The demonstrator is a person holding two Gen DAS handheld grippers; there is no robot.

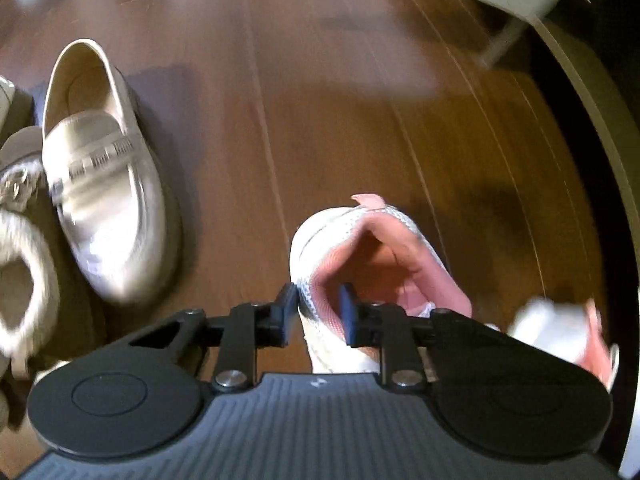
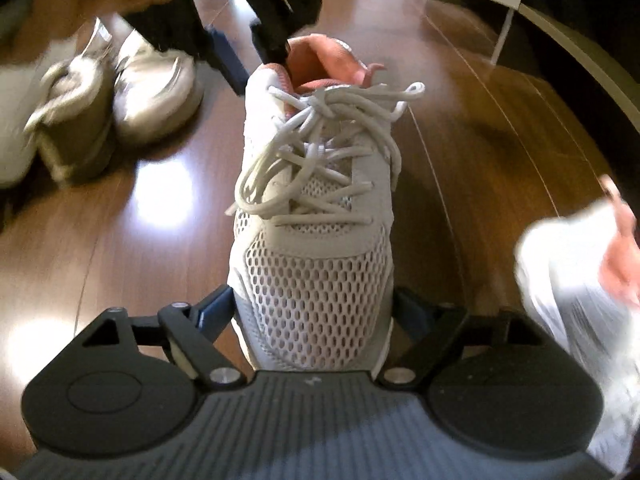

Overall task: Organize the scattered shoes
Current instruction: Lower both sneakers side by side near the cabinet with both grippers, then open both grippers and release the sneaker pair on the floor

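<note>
On the glossy wood floor (image 2: 120,248), left gripper (image 1: 318,316) pinches the mesh sneaker's (image 2: 312,264) pink collar; right gripper (image 2: 312,312) jaws squeeze its toe.

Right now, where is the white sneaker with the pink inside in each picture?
Left wrist view: the white sneaker sits low, right of center, heel collar pinched by the left gripper.
Right wrist view: the sneaker fills the center, toe between the fingers of the right gripper.
Shared landmark: the beige loafer, left of the sneaker in the left wrist view, appears blurred at upper left in the right wrist view.
</note>
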